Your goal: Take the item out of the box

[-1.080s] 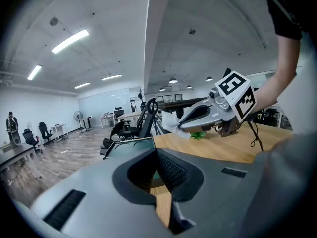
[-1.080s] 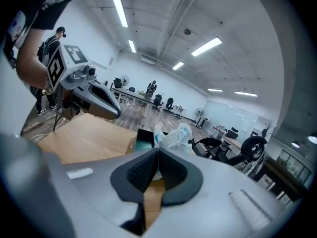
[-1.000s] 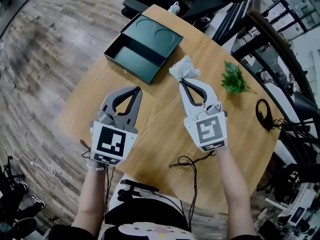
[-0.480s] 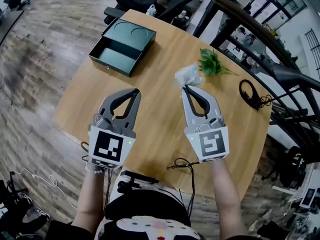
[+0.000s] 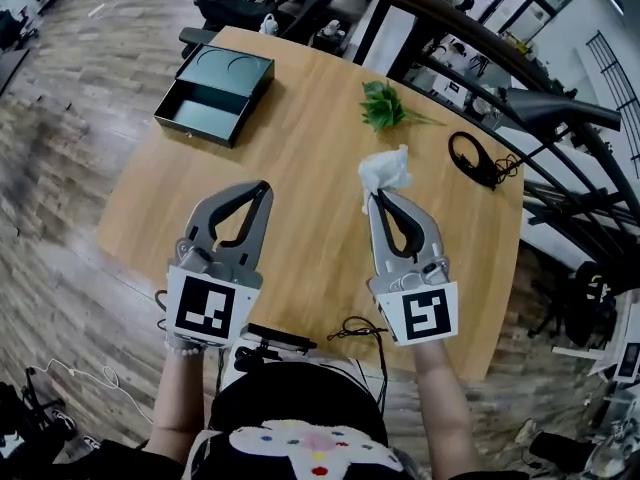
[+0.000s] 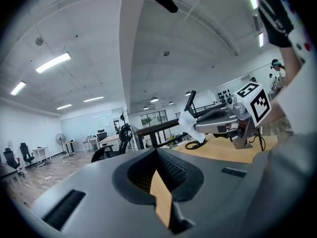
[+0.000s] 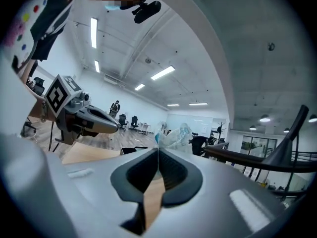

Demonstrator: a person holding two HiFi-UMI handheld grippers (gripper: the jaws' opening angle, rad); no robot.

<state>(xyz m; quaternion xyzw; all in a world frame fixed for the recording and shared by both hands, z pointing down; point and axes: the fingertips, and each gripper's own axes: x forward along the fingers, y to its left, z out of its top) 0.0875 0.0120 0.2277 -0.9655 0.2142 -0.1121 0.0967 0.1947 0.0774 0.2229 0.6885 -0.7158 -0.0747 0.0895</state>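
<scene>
The dark green box [image 5: 213, 93] lies open at the far left corner of the round wooden table [image 5: 300, 138], its drawer part pulled out and showing nothing inside. My right gripper [image 5: 368, 200] is shut on a crumpled white packet [image 5: 385, 173], which sticks out past its tips above the table's middle right. In the right gripper view the packet [image 7: 174, 135] shows pale and translucent just beyond the closed tips. My left gripper [image 5: 265, 186] hangs level beside it on the left, shut with nothing in it. In the left gripper view the right gripper [image 6: 195, 127] carries the packet [image 6: 186, 122].
A small green plant [image 5: 383, 108] and a coiled black cable [image 5: 478, 163] lie at the table's far right. Another black cable [image 5: 365, 326] rests near the front edge. Dark chairs and a metal railing [image 5: 520, 78] crowd the far side; wooden floor [image 5: 60, 198] shows to the left.
Both grippers have drawn back and up, away from the box, the right one still carrying the white packet. The box now sits farther off at the upper left.
</scene>
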